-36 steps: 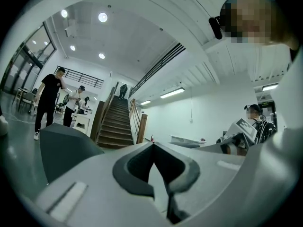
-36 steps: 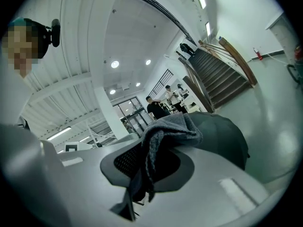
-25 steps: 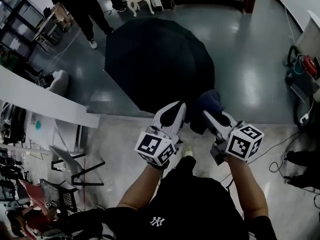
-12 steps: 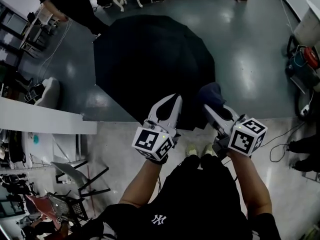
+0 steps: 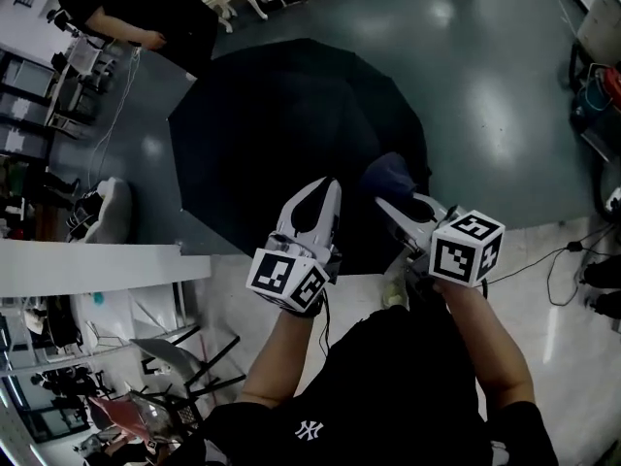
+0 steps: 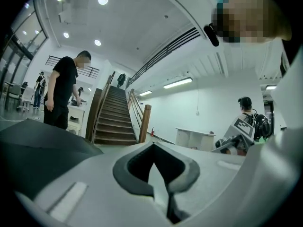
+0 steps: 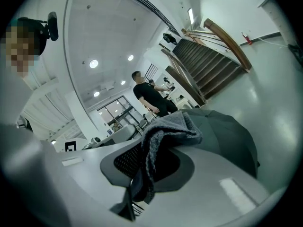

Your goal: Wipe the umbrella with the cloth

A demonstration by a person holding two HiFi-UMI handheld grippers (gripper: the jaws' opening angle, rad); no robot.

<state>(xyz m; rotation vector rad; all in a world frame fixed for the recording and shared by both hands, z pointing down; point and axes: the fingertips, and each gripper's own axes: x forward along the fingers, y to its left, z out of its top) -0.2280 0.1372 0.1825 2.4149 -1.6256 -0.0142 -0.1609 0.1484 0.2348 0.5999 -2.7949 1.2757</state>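
Over the umbrella (image 5: 291, 124), the right hand-held gripper (image 5: 396, 209) clamps the cloth (image 5: 388, 173) (left hand-held gripper (image 5: 321, 190) closed, empty).

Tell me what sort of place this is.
Probably a large indoor lobby or open workspace rather than a home: a wide staircase with wooden rails, a glossy grey floor reflecting ceiling lights, and a white counter against the far wall.

The right gripper (image 7: 154, 167) has its fingers (image 7: 227, 186) closed on a grey cloth (image 7: 168, 126) that bunches above them. A dark umbrella (image 7: 229, 131) lies just beyond. A person (image 7: 151, 98) stands near stairs (image 7: 208, 65).
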